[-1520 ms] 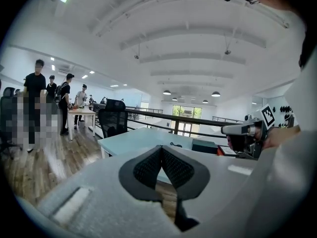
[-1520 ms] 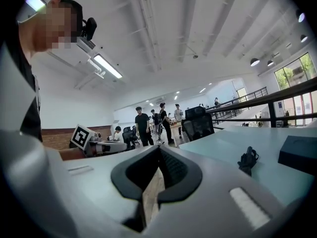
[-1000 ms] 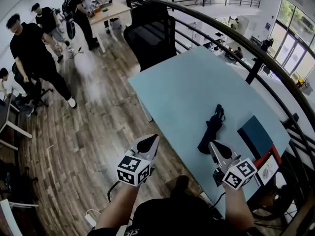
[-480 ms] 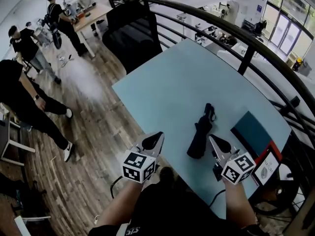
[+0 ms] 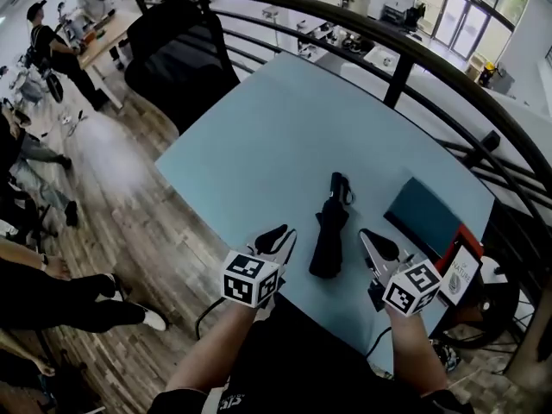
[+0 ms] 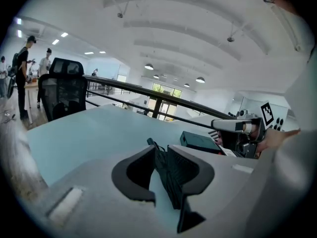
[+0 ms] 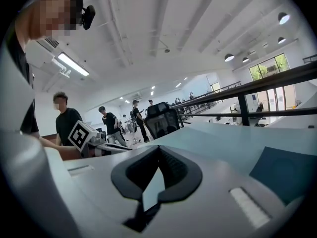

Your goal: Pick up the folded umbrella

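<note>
The folded black umbrella [image 5: 327, 229] lies on the pale blue table [image 5: 259, 153], its strap end pointing away from me. My left gripper [image 5: 279, 236] hovers at the table's near edge, just left of the umbrella's near end. Its jaws are opening, with a narrow gap and nothing between them. In the left gripper view the umbrella [image 6: 159, 163] shows through that gap, lying beyond the left gripper [image 6: 161, 150]. My right gripper [image 5: 373, 241] is just right of the umbrella's near end. In the right gripper view the right gripper [image 7: 158, 150] has its tips together, empty.
A dark teal flat box [image 5: 423, 216] lies on the table right of the umbrella, with a red-edged card [image 5: 461, 270] near the corner. A black chair [image 5: 177, 59] stands at the far left edge. A dark railing [image 5: 405, 59] runs behind the table. People [image 5: 52, 41] stand on the wooden floor.
Both grippers have moved forward and down to either side of the umbrella's near end. The left jaws now show a slight gap. The umbrella has not moved on the table.
</note>
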Tool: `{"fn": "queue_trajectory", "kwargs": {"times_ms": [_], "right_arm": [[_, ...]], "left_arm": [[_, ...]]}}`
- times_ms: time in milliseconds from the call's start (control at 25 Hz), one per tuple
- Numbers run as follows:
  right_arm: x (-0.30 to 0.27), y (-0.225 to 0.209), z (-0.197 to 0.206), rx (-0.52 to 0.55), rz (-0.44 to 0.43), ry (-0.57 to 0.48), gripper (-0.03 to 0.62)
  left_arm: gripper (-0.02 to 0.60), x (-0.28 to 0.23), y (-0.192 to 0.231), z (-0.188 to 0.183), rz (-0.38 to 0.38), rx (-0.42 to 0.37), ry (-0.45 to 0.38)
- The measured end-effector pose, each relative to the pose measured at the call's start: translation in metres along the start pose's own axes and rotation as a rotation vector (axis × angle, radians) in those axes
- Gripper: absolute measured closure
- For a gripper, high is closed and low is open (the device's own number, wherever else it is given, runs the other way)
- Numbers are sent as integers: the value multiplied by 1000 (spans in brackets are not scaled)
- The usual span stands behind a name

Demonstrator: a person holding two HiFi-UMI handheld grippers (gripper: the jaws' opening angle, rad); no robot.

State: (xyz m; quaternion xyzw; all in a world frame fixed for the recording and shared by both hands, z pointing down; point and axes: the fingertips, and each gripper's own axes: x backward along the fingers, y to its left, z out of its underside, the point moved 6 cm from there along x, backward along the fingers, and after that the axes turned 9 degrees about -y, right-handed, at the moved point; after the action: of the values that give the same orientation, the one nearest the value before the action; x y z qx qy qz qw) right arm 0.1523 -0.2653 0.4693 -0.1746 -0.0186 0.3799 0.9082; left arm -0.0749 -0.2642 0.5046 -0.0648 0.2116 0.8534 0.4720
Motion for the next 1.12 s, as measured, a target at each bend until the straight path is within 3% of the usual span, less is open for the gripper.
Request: {"fn": "queue_trajectory", "kwargs": {"times_ms": [360,640,880,1120], "right_arm": [[11,-3,17,-24,66,32,594],[29,-7,34,-53,120,51,594],[42,-12,44,-73,152,55,594],[47,-11,45,-78,164,53,594]], "left_arm": [[413,-53,-8,33,129,74,128],[331,-91,-12,74,177,94,267],[292,-119,-18,99,170,174,340],[239,-143,-17,129,98,259,434]]}}
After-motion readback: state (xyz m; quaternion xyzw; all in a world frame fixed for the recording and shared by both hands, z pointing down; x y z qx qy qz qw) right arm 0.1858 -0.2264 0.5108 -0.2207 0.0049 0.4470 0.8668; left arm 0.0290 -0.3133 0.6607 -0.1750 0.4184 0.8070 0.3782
